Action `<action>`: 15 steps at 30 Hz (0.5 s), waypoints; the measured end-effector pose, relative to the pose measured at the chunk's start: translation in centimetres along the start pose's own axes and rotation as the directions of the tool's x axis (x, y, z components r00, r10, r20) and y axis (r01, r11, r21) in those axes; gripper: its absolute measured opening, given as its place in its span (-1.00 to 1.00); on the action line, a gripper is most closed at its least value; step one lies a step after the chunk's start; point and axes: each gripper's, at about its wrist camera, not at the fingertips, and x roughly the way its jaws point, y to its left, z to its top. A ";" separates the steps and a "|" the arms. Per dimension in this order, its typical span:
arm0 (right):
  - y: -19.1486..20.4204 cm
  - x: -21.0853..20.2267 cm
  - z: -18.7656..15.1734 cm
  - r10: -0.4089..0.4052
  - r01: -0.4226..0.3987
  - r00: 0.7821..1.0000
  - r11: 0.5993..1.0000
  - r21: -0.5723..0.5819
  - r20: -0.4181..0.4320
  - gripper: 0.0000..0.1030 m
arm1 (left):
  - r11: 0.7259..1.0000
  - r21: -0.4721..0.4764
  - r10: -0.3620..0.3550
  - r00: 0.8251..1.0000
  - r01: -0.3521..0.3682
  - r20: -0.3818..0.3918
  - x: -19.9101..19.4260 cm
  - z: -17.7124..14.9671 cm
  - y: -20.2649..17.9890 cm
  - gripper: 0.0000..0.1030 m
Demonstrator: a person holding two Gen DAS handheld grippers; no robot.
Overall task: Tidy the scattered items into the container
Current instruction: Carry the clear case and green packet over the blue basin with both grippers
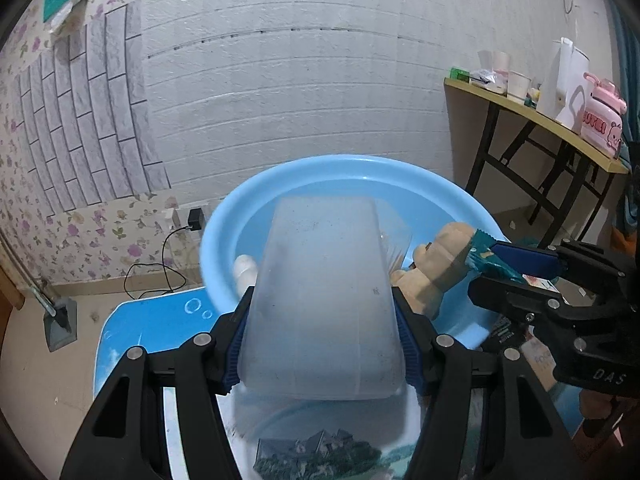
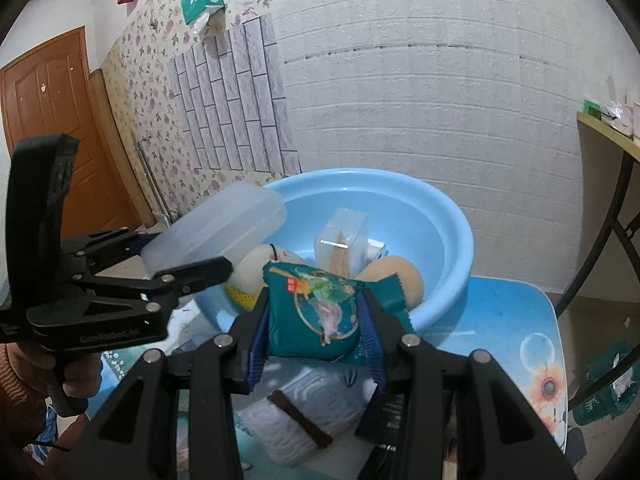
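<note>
My left gripper (image 1: 322, 304) is shut on a frosted translucent plastic box (image 1: 320, 272), held tilted over the near rim of the light blue basin (image 1: 304, 166). In the right wrist view the same box (image 2: 224, 220) hangs at the basin's left rim (image 2: 460, 232), in the left gripper (image 2: 180, 256). My right gripper (image 2: 316, 320) is shut on a teal snack packet (image 2: 312, 288) just in front of the basin. The right gripper (image 1: 488, 266) also shows from the side at the right edge. The basin holds beige plush toys (image 2: 400, 276) and a small clear box of sticks (image 2: 342, 244).
The basin stands on a blue flower-printed table (image 2: 500, 320). A white wrapped pack with a brown strip (image 2: 304, 412) and a dark packet (image 2: 392, 412) lie under my right gripper. A side table (image 1: 540, 114) with cups and a pink box stands at the right wall.
</note>
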 end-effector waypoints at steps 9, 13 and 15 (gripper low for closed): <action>-0.8 1.4 0.6 0.018 -0.018 1.000 0.999 0.034 -0.018 -0.22 | 1.000 -0.003 -0.010 1.000 0.010 -0.012 1.4 0.6 -0.3 0.23; -0.9 1.3 0.4 0.064 -0.063 0.998 0.997 0.053 -0.026 -0.16 | 1.000 0.003 -0.015 1.000 0.015 0.012 0.2 0.4 -0.5 0.27; -0.8 1.1 0.4 0.065 -0.063 0.998 0.997 0.054 -0.027 -0.15 | 1.000 0.004 -0.014 1.000 0.014 0.019 -0.5 0.2 -0.5 0.27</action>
